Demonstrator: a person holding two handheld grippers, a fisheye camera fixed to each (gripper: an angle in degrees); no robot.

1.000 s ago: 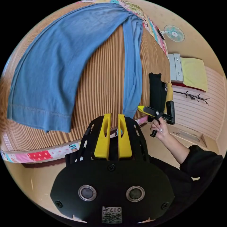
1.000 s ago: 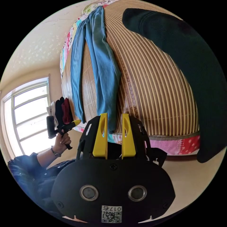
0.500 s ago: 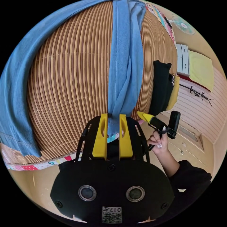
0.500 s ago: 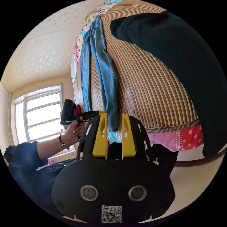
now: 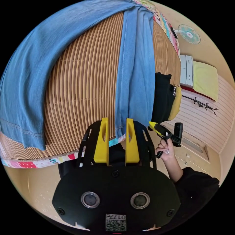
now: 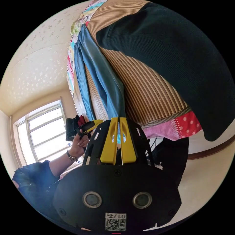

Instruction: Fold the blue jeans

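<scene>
Blue jeans (image 5: 134, 73) lie limp on the bed mat (image 5: 83, 85); soft, heavy. Left claw (image 5: 115, 122) apart at hem; right claw (image 6: 119, 121) together, apparently pinching hem.

Bright window (image 6: 36, 132), wall fan (image 5: 189, 34), white drawers (image 5: 185, 71)

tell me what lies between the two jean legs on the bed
Bare striped bamboo mat lies between the two legs of the blue jeans, seen in the left gripper view.
</scene>
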